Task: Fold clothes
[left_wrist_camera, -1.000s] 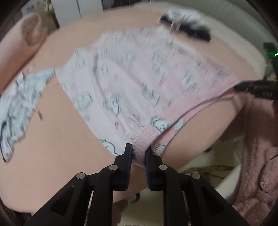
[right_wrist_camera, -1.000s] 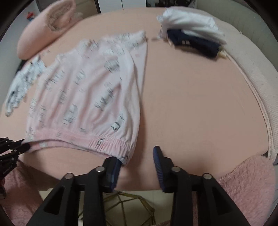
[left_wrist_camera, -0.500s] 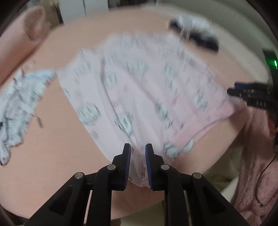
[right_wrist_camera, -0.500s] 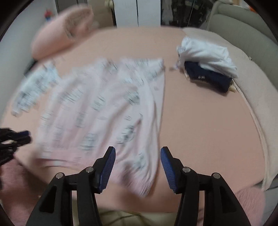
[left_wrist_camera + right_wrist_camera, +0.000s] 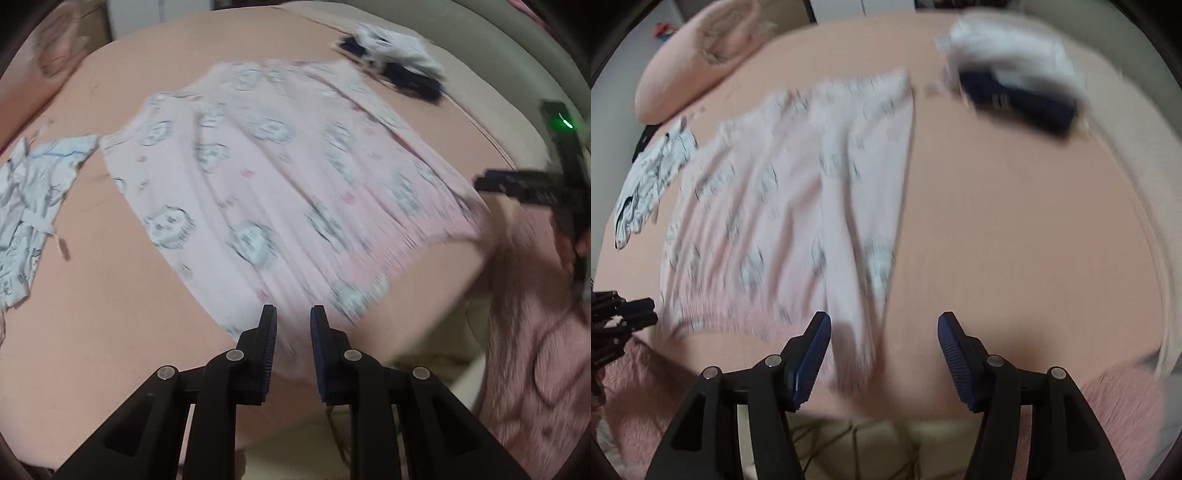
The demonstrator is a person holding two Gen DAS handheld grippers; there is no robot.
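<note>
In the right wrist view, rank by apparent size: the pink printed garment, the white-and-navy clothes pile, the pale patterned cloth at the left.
1. Pink printed garment, by far the largest.
2. White-and-navy clothes pile.
3. Pale patterned cloth.
The last two look close, and blur and distance make their order unsure.

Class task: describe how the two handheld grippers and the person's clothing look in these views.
Both the left gripper and right gripper are black angular frames with silver pivot screws and ribbed blue pads on the fingers. The person wears a fuzzy pink sleeve.
</note>
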